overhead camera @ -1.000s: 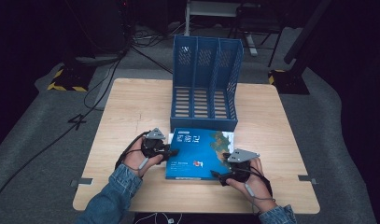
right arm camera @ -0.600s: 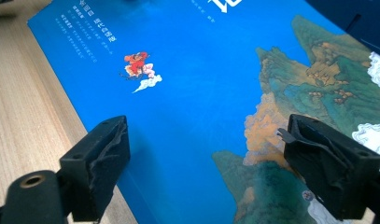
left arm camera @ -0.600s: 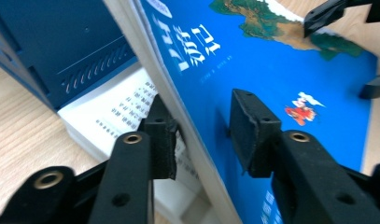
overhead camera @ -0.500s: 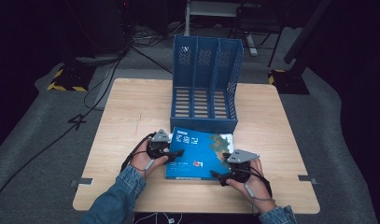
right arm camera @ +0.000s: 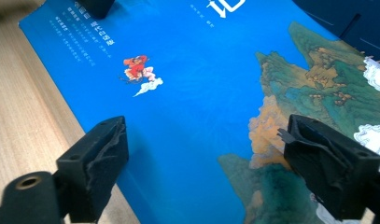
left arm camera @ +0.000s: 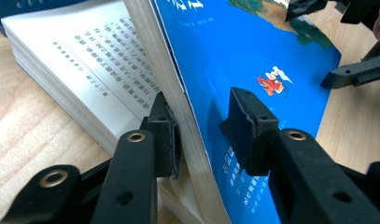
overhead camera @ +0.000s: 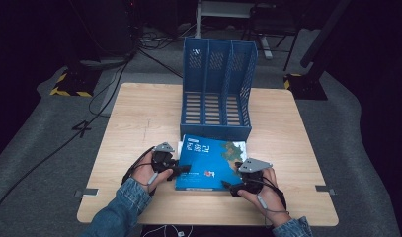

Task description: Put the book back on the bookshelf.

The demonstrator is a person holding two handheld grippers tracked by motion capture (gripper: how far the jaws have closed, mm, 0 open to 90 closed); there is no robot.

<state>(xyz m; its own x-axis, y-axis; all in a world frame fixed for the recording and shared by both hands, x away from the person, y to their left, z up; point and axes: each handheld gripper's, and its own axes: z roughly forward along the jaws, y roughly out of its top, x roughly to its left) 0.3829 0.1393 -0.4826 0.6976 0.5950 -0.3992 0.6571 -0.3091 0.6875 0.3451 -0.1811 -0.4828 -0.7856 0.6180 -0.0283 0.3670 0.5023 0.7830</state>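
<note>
Blue book (overhead camera: 211, 157) (green-mountain cover), blue rack (overhead camera: 217, 89)

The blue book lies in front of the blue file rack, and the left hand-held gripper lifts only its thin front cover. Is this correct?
Not quite. In the left gripper view, the left hand-held gripper straddles the cover with a thick block of pages of the blue book, not the cover alone. The book does lie before the file rack.

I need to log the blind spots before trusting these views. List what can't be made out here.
- Book, high view: cover lettering too small to read.
- Book, left gripper view: far page and cover cut off by the top edge; lower pages hidden behind the left gripper jaws.
- Right gripper, right gripper view: whether its jaws touch the cover can't be told.
- File rack, high view: slot floors hidden behind its front lip.
</note>
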